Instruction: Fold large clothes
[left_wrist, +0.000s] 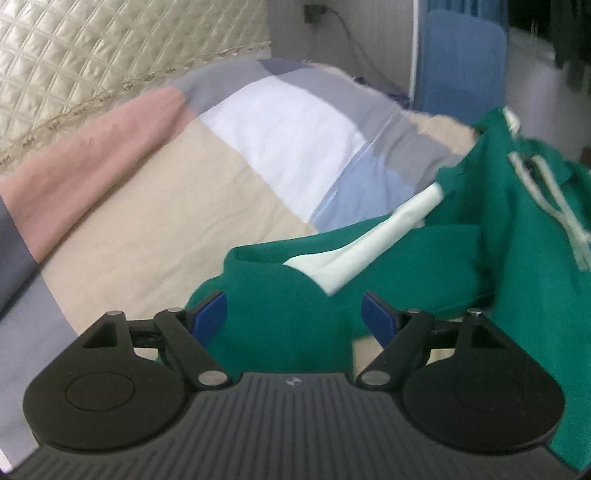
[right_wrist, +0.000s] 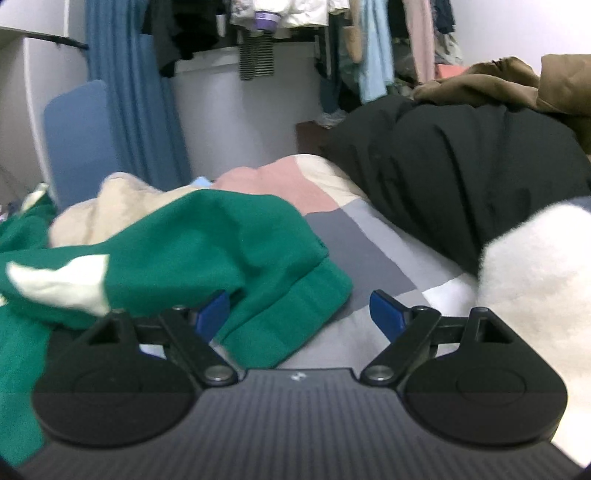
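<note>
The left tool (left_wrist: 294, 316) stood wide open, its blue fingertips (left_wrist: 210, 314) well apart and holding nothing. A fold of the green sweatshirt (left_wrist: 388, 266) lay between and just ahead of them, filling the gap, but neither tip was pressed onto the cloth. The sweatshirt spread from there toward the right side of the left view, with a pale panel (left_wrist: 354, 254) across it and pale drawstrings (left_wrist: 546, 188) near its far end. It rested on the bed (left_wrist: 155, 229), whose patchwork cover showed beige, pink, grey, white and light blue blocks. A quilted headboard (left_wrist: 92, 62) rose behind the bed.

The right tool (right_wrist: 301, 314) was also wide open and gripped nothing. The ribbed hem of the sweatshirt (right_wrist: 295, 306) reached into the gap from the left, lying against or just beside the left blue fingertip (right_wrist: 212, 314); the right fingertip hung clear over the grey and white cover (right_wrist: 369, 251). The rest of the garment bunched to the left of that tool. A black coat (right_wrist: 461, 177) lay farther along the bed on the right, with a brown garment (right_wrist: 517, 81) behind it and a white fleecy item (right_wrist: 535, 280) close by the tool's right side.
</note>
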